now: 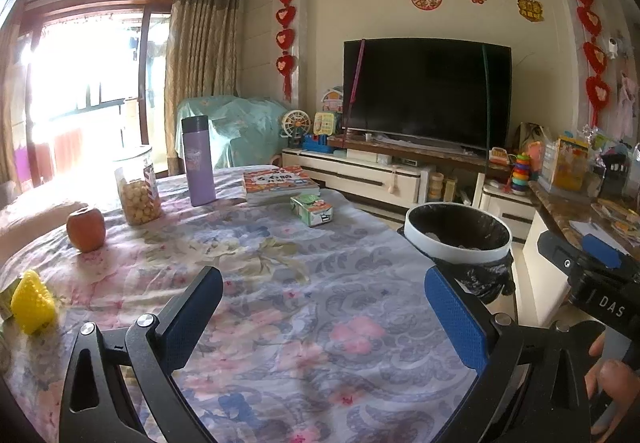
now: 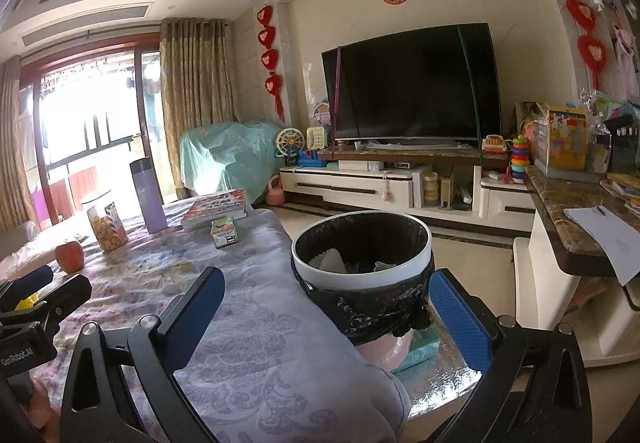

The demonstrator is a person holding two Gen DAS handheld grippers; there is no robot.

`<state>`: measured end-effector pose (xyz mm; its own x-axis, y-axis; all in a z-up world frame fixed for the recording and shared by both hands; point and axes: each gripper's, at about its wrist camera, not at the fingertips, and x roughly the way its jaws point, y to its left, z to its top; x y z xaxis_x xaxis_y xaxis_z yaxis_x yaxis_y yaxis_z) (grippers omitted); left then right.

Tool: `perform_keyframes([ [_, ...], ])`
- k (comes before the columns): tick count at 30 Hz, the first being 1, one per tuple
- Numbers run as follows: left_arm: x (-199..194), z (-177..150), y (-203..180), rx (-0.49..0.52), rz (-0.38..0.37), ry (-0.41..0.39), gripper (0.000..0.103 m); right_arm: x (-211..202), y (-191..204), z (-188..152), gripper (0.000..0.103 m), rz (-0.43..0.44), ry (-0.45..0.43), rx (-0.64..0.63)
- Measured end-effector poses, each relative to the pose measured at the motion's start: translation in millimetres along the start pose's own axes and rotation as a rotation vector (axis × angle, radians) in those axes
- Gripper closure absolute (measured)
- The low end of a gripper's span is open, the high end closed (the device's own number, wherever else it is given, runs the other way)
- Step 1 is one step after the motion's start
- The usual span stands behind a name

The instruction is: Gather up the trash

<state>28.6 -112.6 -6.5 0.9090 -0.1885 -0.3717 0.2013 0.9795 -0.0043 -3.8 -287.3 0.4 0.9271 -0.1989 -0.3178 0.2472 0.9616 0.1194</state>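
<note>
so, both grippers empty and spread wide over the floral tablecloth (image 1: 304,283). left gripper (image 1: 324,319) above the cloth, blue pads (image 1: 456,319) well apart, nothing between them; right gripper (image 2: 326,319) likewise splayed, one finger over the cloth edge, the other down beside the trash bin (image 2: 362,263). seen from the left wrist view too: the right gripper's black body (image 1: 592,283) at the far right, with a hand (image 1: 612,383) wrapped on its handle. from the right wrist view, the left gripper's body at the lower left edge.

trash bin just off the table's right side, white rim, black liner (image 2: 372,311) folded over and bunched below, pale crumpled scraps (image 2: 332,261) already inside. standing on a teal box over a silvery mat.

on the table, toward the far end: a small green-and-white carton (image 1: 312,209), tipped on its side, just in front of a stack of orange-covered books (image 1: 280,183). to the left of those, an upright purple thermos (image 1: 198,161), then a clear jar of round snacks (image 1: 138,189) beside it, and an apple (image 1: 86,229) nearer the left edge. a yellow bumpy toy (image 1: 32,301) at the near left, close to the left gripper's finger but apart from it.

beyond the table: a dark television (image 1: 426,93) on a low cabinet, red heart hangings on the wall, a bright balcony door at left.
</note>
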Motion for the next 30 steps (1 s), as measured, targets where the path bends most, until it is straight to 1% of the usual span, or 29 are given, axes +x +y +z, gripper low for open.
perform_keyframes([
  [14,1.5,-1.4,0.6,0.009,0.003,-0.010,0.001,-5.3,2.3,1.6,0.000,0.019,-0.023,0.002],
  [30,2.8,-1.8,0.9,0.016,-0.005,-0.007,0.001,-6.1,3.6,2.5,0.000,0.028,-0.021,0.003],
])
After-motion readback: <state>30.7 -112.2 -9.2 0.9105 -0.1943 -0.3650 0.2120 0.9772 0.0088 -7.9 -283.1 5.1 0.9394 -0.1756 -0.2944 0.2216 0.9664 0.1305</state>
